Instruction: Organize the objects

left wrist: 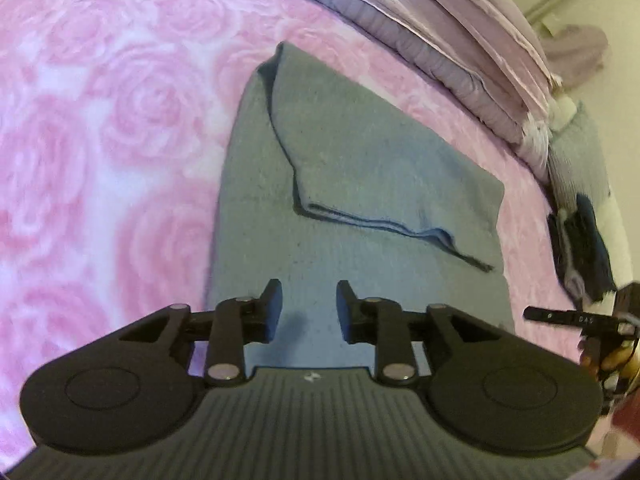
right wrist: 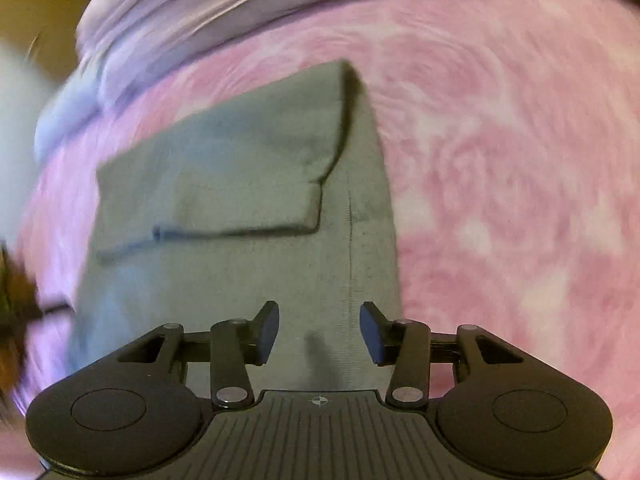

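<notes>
Your left gripper (left wrist: 309, 310) hangs above the near end of the grey towel (left wrist: 360, 168), its jaws apart with nothing between them; only the towel's bare weave shows in the gap. Your right gripper (right wrist: 319, 330) is over the same towel (right wrist: 248, 208) from the other side, its jaws standing wider apart and also empty. Neither set of pads touches the cloth as far as you can see.

The towel lies flat on the pink rose-patterned blanket (left wrist: 100, 120), partly folded: one side is turned over onto the rest, so a doubled flap covers the far part and a single layer stretches toward your grippers. The flap's folded edge (left wrist: 380, 226) runs across the towel, ending in a slightly rumpled corner. In the right wrist view the same flap sits on the left half, and a thin dark seam runs lengthwise down the single layer just beside it.

Beyond the towel, along the far edge of the blanket, lies a stack of folded lilac bedding (left wrist: 460, 40). At the right edge of the left wrist view you can make out a dark bundle of cloth (left wrist: 580, 248) on the bed's edge, and below it part of your right gripper, blurred. The right wrist view is smeared throughout.
</notes>
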